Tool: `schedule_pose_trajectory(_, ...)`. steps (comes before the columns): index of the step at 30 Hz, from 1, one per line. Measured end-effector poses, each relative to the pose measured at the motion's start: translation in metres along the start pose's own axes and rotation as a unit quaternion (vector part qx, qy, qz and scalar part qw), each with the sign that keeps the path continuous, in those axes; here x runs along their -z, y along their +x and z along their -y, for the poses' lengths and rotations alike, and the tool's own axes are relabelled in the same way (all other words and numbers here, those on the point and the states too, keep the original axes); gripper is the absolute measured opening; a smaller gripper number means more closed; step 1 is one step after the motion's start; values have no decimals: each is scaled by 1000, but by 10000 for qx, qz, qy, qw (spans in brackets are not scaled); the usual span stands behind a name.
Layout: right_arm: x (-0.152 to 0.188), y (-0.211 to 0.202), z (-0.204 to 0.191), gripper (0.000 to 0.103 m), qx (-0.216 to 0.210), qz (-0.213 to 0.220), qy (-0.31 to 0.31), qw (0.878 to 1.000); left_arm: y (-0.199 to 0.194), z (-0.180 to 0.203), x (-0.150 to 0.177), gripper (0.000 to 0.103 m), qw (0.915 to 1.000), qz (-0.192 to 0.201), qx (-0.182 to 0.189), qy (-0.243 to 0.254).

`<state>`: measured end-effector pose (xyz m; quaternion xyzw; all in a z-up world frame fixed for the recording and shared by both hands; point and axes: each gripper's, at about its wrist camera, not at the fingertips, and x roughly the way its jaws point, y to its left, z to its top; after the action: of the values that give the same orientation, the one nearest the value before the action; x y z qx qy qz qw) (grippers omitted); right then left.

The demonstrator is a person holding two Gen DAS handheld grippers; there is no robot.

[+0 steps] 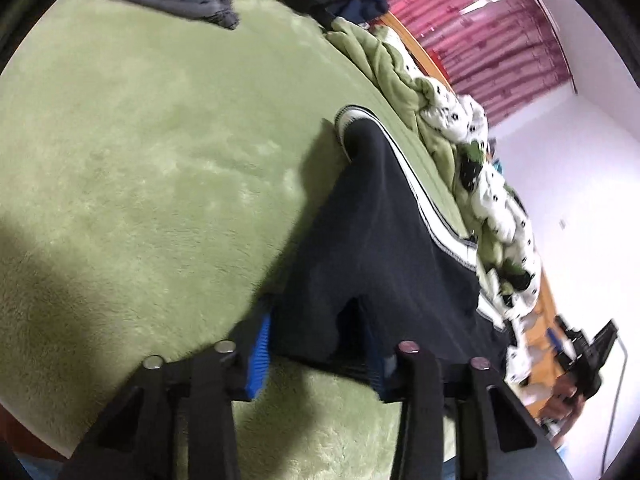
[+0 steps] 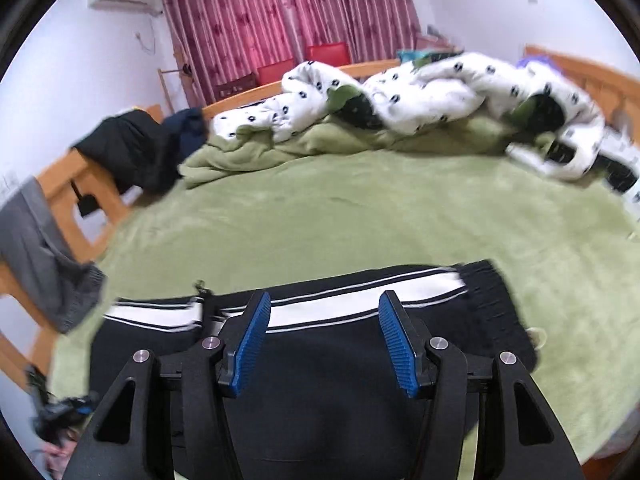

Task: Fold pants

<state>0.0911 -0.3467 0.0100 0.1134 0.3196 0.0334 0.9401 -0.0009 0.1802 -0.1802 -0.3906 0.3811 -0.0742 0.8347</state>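
The black pants (image 2: 328,364) with a white side stripe lie on the green blanket (image 2: 360,216), folded over. My right gripper (image 2: 324,324) hovers over them with its blue pads (image 2: 256,336) wide apart and nothing between them. In the left wrist view the pants (image 1: 380,248) drape over my left gripper (image 1: 320,336); dark fabric covers the gap and the right finger, and only the left blue pad (image 1: 260,352) shows. The jaws look wide apart, and whether they grip the fabric is hidden.
A white spotted duvet (image 2: 440,88) is bunched along the far side of the bed. Dark clothes (image 2: 136,152) and grey trousers (image 2: 36,248) hang on the wooden bed frame at the left. Red curtains (image 2: 280,20) hang behind.
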Motion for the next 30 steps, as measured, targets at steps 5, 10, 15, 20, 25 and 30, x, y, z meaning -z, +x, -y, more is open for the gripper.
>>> schedule_pose_trajectory(5,-1,16,14,56,-47,-353,662,9972,-3,15,2,16,9994,165,-231,202)
schedule_pose_trajectory(10,-11,8,33,56,-195,-295,912,9952,-28,86,-1,11,9885,641,-645,1210)
schedule_pose_trajectory(15,-13,6,56,56,-34,189,277,9994,-28,185,-1,10,9717,715,-588,2175)
schedule_pose_trajectory(20,10,10,102,55,355,206,-79,9991,26,292,33,10,9466,425,-64,3195)
schedule_pose_trajectory(25,37,-21,153,55,597,361,-194,9974,108,349,98,10,9298,-421,426,3632)
schedule_pose_trajectory(30,48,-18,183,55,661,31,77,9978,185,340,161,12,9265,-1201,133,3564)
